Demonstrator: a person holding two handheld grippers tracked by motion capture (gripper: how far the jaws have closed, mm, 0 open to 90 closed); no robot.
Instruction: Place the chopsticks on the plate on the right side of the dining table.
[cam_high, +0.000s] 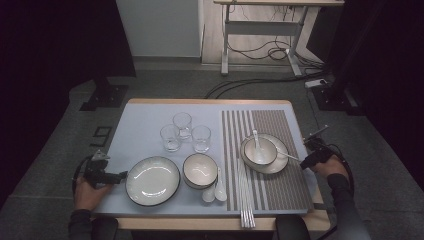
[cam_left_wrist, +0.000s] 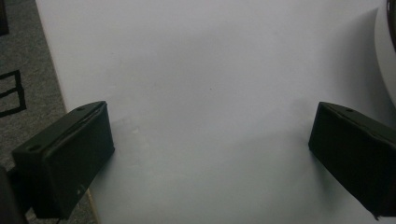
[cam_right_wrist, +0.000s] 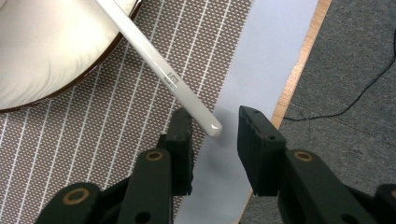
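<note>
A white chopstick (cam_right_wrist: 159, 65) leans on the rim of a white plate (cam_right_wrist: 42, 56) and slants out over the striped placemat (cam_right_wrist: 93, 140). Its free end lies between the jaws of my right gripper (cam_right_wrist: 215, 116), close against one jaw and with a gap to the other, so the gripper is open. From above, this gripper (cam_high: 302, 162) sits at the mat's right edge beside the plate (cam_high: 282, 165), which carries a bowl (cam_high: 260, 150) with a spoon (cam_high: 256, 137). My left gripper (cam_left_wrist: 212, 109) is wide open over bare table, next to a large plate (cam_high: 152, 180).
Three glasses (cam_high: 182, 130) stand mid-table. Stacked bowls (cam_high: 200, 170) and two white spoons (cam_high: 215, 192) sit near the front. Several chopsticks (cam_high: 246, 202) lie along the mat, poking over the front edge. The table's right edge (cam_right_wrist: 294, 70) is close to my right gripper.
</note>
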